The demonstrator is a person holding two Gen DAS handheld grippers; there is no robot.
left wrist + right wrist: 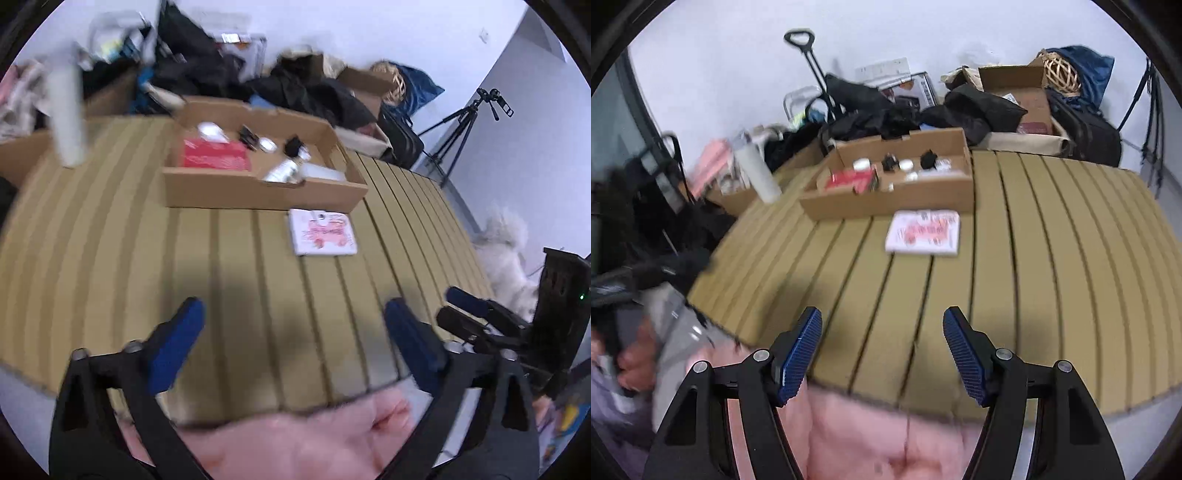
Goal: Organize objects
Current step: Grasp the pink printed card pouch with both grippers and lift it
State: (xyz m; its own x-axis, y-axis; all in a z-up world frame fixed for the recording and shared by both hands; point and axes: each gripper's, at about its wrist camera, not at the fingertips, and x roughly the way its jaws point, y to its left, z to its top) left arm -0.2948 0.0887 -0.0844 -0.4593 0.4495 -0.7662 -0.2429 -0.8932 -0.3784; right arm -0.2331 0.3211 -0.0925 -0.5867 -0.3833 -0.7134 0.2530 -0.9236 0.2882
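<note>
A shallow cardboard box (258, 192) (886, 201) stands on the slatted tan table (147, 258) (1052, 258). It holds a red packet (214, 155) (851, 181), small white jars (862, 163) and small black items (293, 144). A white booklet with pink print (323, 232) (925, 232) lies on the table just in front of the box. My left gripper (295, 332) is open and empty above the near table edge. My right gripper (882, 343) is open and empty there too, and shows at the right of the left wrist view (465, 306).
A white cylinder bottle (68, 118) (757, 173) stands at the table's far left. Black clothes, bags and cardboard boxes (1015, 88) pile up behind the table. A tripod (461, 129) stands at the right by the wall. Pink fabric (868, 435) lies below the grippers.
</note>
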